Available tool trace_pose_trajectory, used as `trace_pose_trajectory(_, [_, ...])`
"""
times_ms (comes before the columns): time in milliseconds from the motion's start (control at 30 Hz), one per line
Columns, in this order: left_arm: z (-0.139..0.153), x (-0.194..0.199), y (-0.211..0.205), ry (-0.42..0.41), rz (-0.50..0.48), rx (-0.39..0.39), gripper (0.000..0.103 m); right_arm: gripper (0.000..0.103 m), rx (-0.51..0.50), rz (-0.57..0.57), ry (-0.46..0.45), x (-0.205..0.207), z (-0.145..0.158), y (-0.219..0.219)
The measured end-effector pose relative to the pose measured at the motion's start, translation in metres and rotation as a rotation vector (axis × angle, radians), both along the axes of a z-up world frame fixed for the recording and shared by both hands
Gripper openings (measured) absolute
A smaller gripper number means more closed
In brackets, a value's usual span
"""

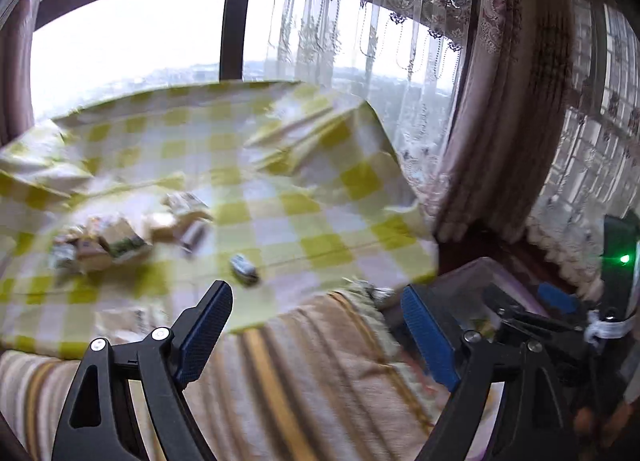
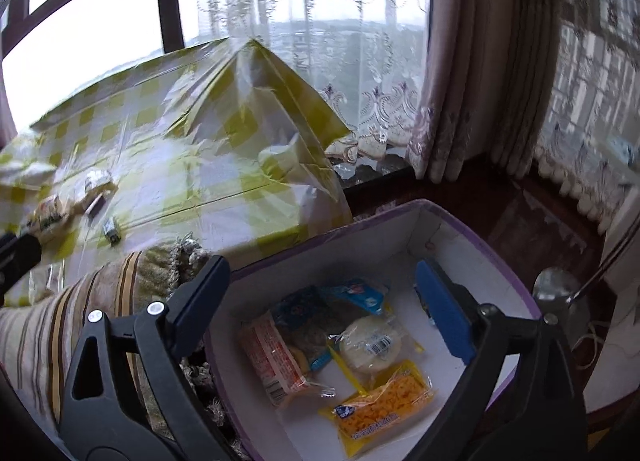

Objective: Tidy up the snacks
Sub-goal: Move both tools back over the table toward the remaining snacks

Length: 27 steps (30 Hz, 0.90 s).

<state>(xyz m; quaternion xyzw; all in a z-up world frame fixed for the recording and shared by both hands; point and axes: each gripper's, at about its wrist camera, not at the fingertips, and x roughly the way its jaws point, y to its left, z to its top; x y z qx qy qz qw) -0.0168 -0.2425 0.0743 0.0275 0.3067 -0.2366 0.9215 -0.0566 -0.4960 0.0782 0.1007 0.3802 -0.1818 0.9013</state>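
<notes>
Right gripper (image 2: pixel 322 301) jaws spread, empty, above box (image 2: pixel 460 221); packets (image 2: pixel 352 345) inside, right view only. Left gripper (image 1: pixel 318 323) spread, empty; loose snacks (image 1: pixel 116 239) on checked cloth (image 1: pixel 280 181) at 10 o'clock.

Right under your right hand-held gripper (image 2: pixel 320 309) you have one box (image 2: pixel 472 229) with a purple rim. I count five snack packs in it: one orange-red pack (image 2: pixel 272 357), two blue packs (image 2: pixel 356 293), one round white cake (image 2: pixel 374 345) and one yellow pack (image 2: pixel 380 405). Far ahead and left of your left hand-held gripper (image 1: pixel 316 325), one heap of snacks (image 1: pixel 120 237) lies on the checked cloth (image 1: pixel 320 197); it is too blurry to count. One small pack (image 1: pixel 244 269) lies alone, nearer.
</notes>
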Motion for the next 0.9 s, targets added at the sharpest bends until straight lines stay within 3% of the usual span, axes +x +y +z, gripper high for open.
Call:
trace_pose_trajectory(100, [-0.001, 0.003, 0.021, -0.036, 0.014, 0.014, 0.087, 0.095, 0.014, 0.024, -0.041, 0.0, 0.003, 0.013])
trace_pose_trajectory(200, [0.0, 0.007, 0.051, -0.025, 0.047, -0.051, 0.087, 0.095, -0.002, 0.076, -0.065, 0.004, 0.006, 0.032])
trace_pose_trajectory(367, [-0.006, 0.014, 0.093, 0.038, 0.104, -0.057, 0.087, 0.095, 0.102, 0.181, -0.061, 0.014, 0.007, 0.054])
trace_pose_trajectory(500, [-0.017, 0.023, 0.122, 0.122, 0.126, -0.077, 0.087, 0.095, 0.094, 0.272, -0.024, 0.025, 0.004, 0.079])
trace_pose_trajectory(700, [-0.029, 0.026, 0.149, 0.181, 0.15, -0.078, 0.087, 0.095, 0.098, 0.366, -0.009, 0.033, 0.002, 0.108])
trace_pose_trajectory(800, [-0.033, 0.033, 0.157, 0.207, 0.139, -0.047, 0.087, 0.095, 0.078, 0.402, 0.022, 0.042, -0.002, 0.121])
trace_pose_trajectory(900, [-0.044, 0.042, 0.16, 0.247, 0.104, 0.041, 0.086, 0.095, 0.072, 0.444, 0.063, 0.055, -0.009, 0.134])
